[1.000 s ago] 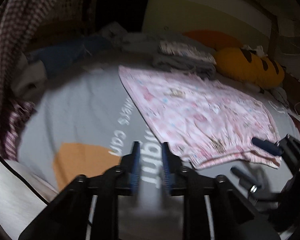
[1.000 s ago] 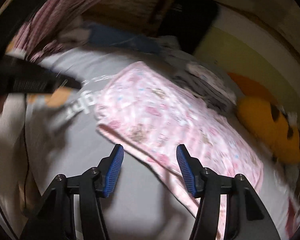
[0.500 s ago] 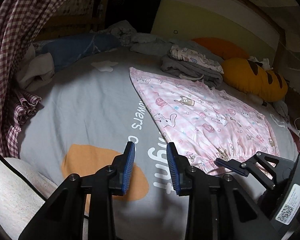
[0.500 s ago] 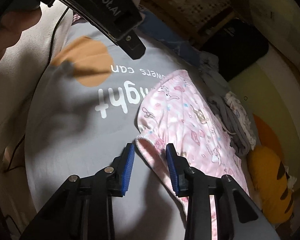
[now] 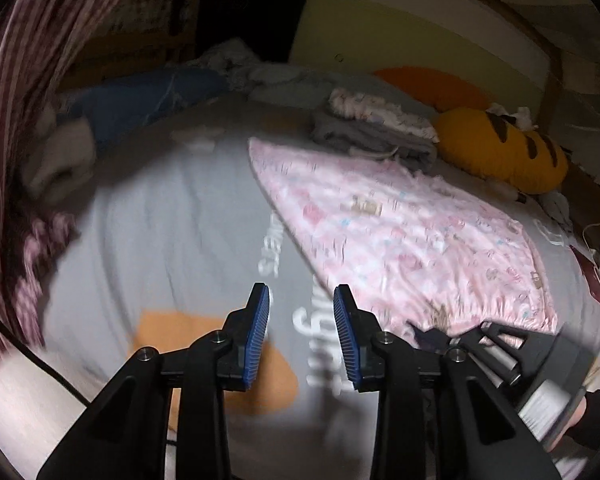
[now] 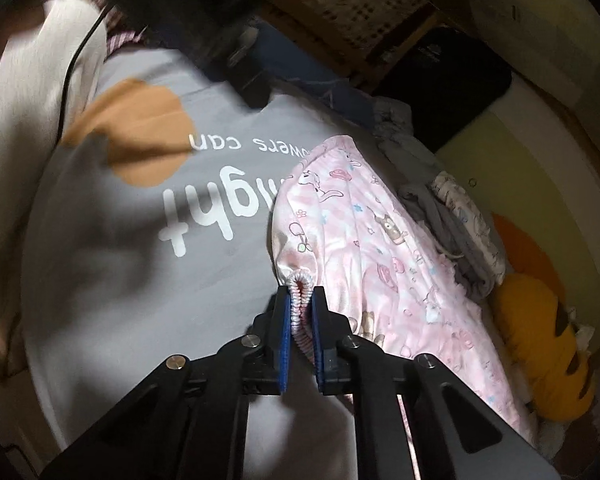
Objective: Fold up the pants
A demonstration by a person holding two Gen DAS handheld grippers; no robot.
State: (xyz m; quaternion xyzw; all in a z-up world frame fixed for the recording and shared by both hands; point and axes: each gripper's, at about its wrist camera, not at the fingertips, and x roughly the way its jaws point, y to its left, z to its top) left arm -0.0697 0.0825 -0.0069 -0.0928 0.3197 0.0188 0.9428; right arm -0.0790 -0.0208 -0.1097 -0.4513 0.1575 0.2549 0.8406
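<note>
One pair of pink pants (image 5: 404, 236) – one grey bedsheet (image 5: 172, 240) – one yellow pillow (image 5: 504, 152), one blue pillow (image 5: 148, 100), one pile of folded clothes (image 5: 376, 128), two grippers: left (image 5: 302, 334), right (image 6: 301, 330).

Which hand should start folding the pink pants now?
The right gripper: it is shut on the waistband of the pink pants. The left gripper is open over the grey bedsheet, holding nothing.
</note>
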